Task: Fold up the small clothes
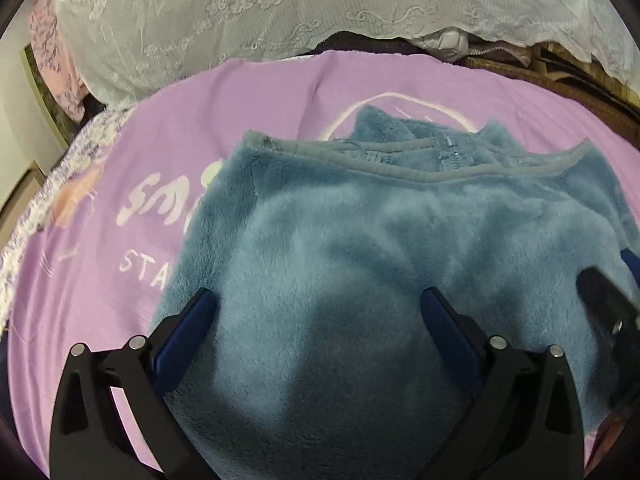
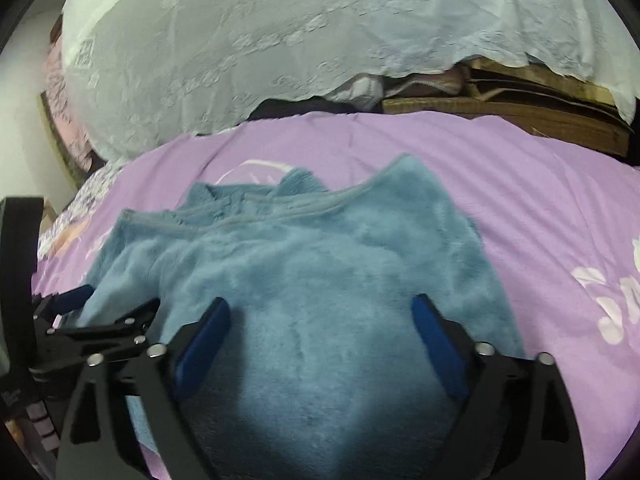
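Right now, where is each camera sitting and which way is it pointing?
Left wrist: rides the left hand-held gripper, looking forward and down onto the blue fleece garment on the purple sheet; its open blue fingers show, plus the right hand-held gripper's edge.
Right wrist: rides the right hand-held gripper, same aim; its open fingers show, the left one at lower left.
Shared: garment, sheet, white lace cover behind.

Bare purple sheet (image 2: 540, 184) lies free right of the blue fleece garment (image 2: 320, 280); the white lace-covered pile (image 2: 240, 40) blocks the frame's top
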`<state>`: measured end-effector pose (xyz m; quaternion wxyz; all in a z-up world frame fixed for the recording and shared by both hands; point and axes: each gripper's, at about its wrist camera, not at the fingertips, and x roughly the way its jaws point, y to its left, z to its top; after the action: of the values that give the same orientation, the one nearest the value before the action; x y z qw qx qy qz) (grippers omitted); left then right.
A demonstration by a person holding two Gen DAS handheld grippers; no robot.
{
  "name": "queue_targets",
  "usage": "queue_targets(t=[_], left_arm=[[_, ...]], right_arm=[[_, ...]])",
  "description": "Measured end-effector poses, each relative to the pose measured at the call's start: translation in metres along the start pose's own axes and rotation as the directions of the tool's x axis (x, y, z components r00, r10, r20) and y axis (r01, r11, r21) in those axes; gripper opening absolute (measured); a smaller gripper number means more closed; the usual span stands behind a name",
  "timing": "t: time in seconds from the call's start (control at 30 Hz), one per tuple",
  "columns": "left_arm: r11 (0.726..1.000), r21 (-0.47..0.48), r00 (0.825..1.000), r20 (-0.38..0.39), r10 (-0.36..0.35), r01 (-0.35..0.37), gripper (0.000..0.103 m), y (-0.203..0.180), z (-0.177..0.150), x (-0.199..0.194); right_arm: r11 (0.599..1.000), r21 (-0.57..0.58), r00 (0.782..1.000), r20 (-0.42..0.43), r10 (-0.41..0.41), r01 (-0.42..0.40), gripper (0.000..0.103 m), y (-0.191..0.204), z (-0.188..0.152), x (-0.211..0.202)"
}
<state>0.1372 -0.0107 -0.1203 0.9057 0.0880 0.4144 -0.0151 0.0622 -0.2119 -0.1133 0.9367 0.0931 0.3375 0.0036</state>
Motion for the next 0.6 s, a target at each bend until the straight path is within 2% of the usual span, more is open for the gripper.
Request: queue_targets(t=[0.3,0.5,0.6], left_arm=[[1.0,-0.021,0.999,0.045,0.0,0.001,0.099,0.002,-0.007,-0.001],[1.0,-0.025,0.999,0.054,-0.004,0.005,0.099,0.002,-0.008,-0.001],[1.0,-0.027,0.998,0.057,-0.004,0.006,0.099,0.002,-0.009,-0.001]], right_arm=[[1.0,0.004,1.0,0.0,0.017,-0.017,0.1,0.001,-0.004,-0.004],[0.996,-0.06,0.997,-0.029,-0.065,0.063,0.1,0.015,-0.005,0.003],[0.995,-0.069,0.996,-0.034,-0.08,0.077,0.1,0.016,-0.006,0.004]])
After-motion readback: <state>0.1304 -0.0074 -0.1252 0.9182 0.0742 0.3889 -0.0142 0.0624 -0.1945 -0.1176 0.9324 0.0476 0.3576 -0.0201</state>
